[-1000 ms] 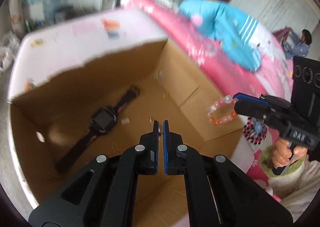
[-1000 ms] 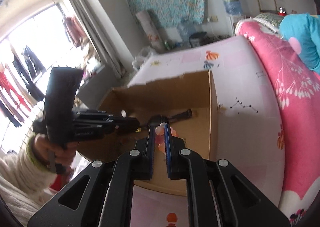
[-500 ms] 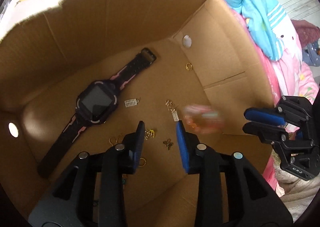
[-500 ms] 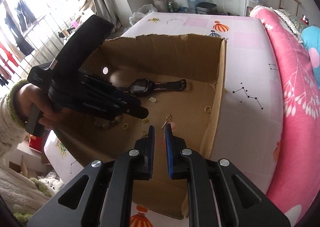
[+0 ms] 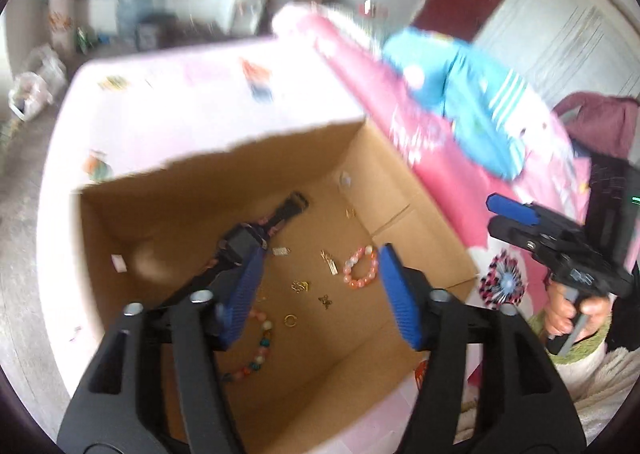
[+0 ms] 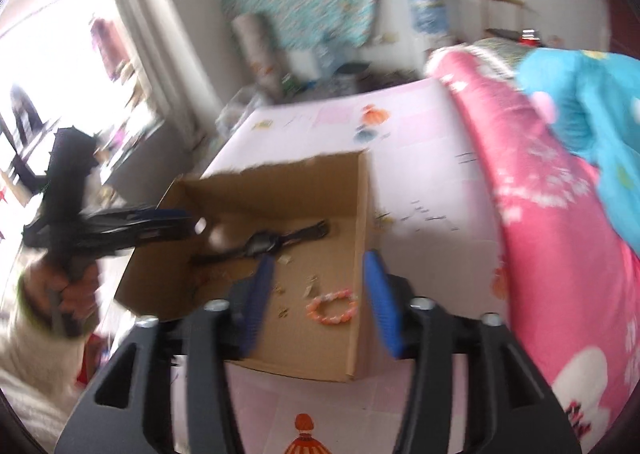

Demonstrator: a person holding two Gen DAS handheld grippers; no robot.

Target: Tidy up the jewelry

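Both tools have just been opening, nothing between the jaws — left tool, right tool. Pink bead bracelet lies on the cardboard box floor, near the watch.

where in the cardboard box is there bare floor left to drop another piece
Free: the near right corner of the open cardboard box, below the pink-and-orange bead bracelet, and the far left corner behind the black smartwatch. Crowded: the middle, with small gold charms, and the near left, where a multicoloured bead strand lies.
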